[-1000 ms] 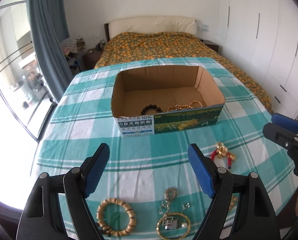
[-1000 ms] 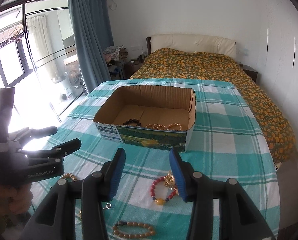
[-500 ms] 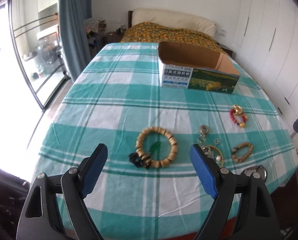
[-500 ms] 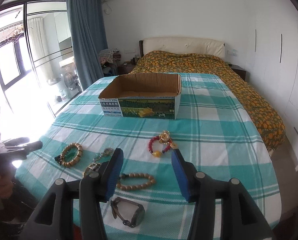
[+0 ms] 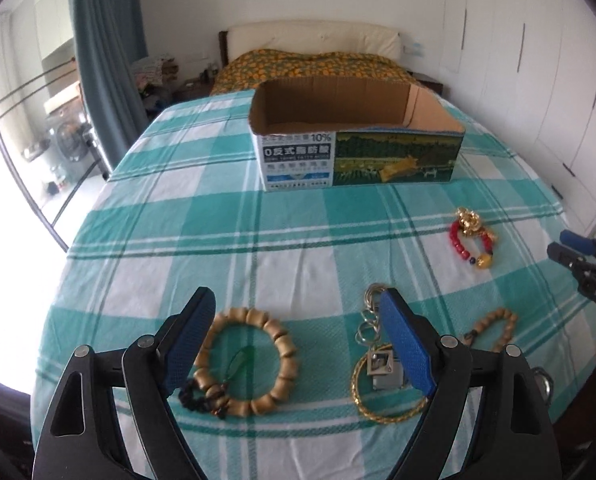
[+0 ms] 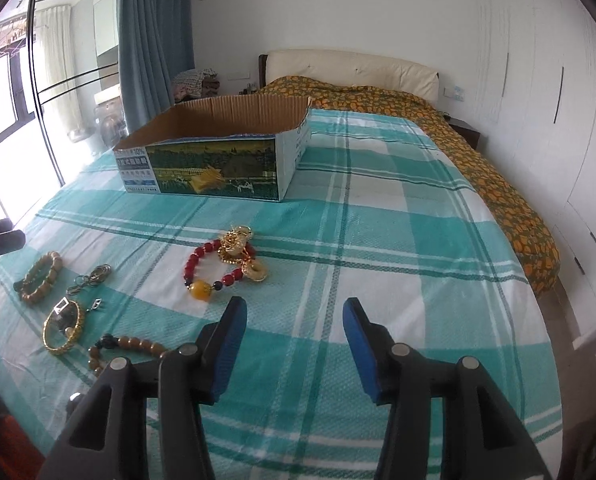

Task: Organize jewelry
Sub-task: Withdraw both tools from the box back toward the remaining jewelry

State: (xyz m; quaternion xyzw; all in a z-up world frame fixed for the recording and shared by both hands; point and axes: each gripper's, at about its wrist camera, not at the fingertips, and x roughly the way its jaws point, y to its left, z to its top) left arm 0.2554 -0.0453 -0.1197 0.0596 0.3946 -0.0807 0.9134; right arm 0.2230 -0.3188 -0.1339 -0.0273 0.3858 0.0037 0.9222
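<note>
Jewelry mostly still loose on checked surface [image 5: 298, 240]: chunky wooden bead bracelet [image 5: 250, 360], gold bangle [image 5: 382, 396], keyring chain [image 5: 368, 320], small brown bead bracelet [image 5: 494, 328], red bead bracelet with gold charms [image 6: 222, 264]. Cardboard box [image 5: 358, 148] well apart, farther back; contents hidden behind near wall. Left tool [image 5: 298, 352] spread wide, empty, over wooden bracelet and bangle. Right tool [image 6: 294, 344] apart, empty, near red bracelet. Judged: sorting largely undone, five pieces left.

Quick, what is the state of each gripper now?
Left gripper: open, holding nothing, above the wooden bead bracelet.
Right gripper: open, holding nothing.
</note>
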